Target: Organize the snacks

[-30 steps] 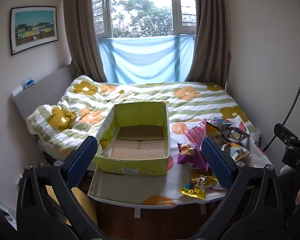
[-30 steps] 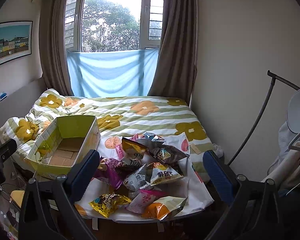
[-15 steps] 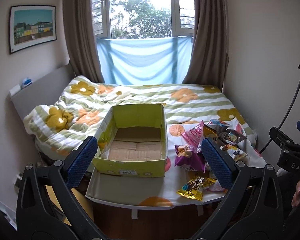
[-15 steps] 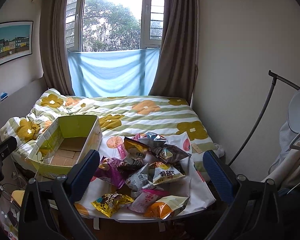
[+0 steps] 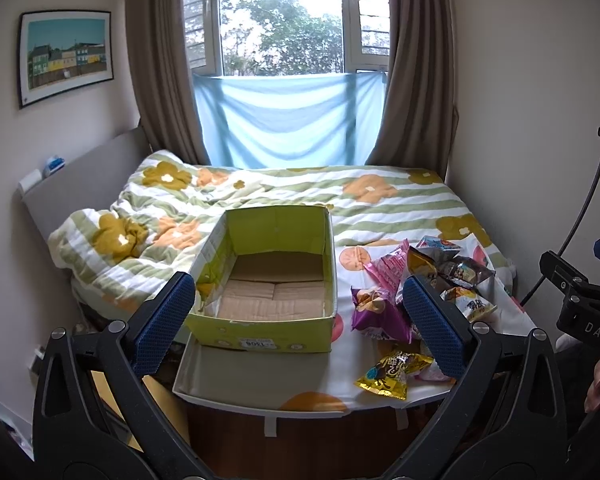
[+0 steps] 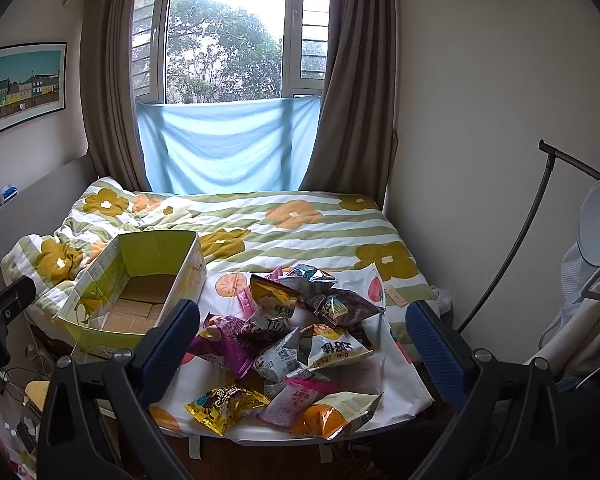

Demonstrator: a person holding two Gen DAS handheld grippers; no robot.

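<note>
An open yellow-green cardboard box [image 5: 265, 322] [image 6: 100, 340] stands empty on a white tray table at the foot of the bed. To its right lies a pile of snack bags [image 5: 420, 280] [image 6: 296, 332], among them a purple bag [image 5: 374, 312], a gold bag [image 5: 392, 372] [image 6: 224, 402] and an orange bag [image 6: 332, 418]. My left gripper [image 5: 298, 320] is open, hanging well short of the box with nothing between its blue pads. My right gripper [image 6: 304, 344] is open too, back from the snack pile and holding nothing.
The tray table [image 5: 260, 384] sits against a bed with a flowered striped quilt [image 6: 300, 224]. A headboard [image 5: 80, 184] runs along the left. A curved lamp stand [image 6: 520, 240] and a white rack [image 6: 596, 320] stand at the right by the wall.
Both grippers have drifted slightly; the left view shifts so the box and snacks sit a little lower and closer. Nothing was picked up or moved.
</note>
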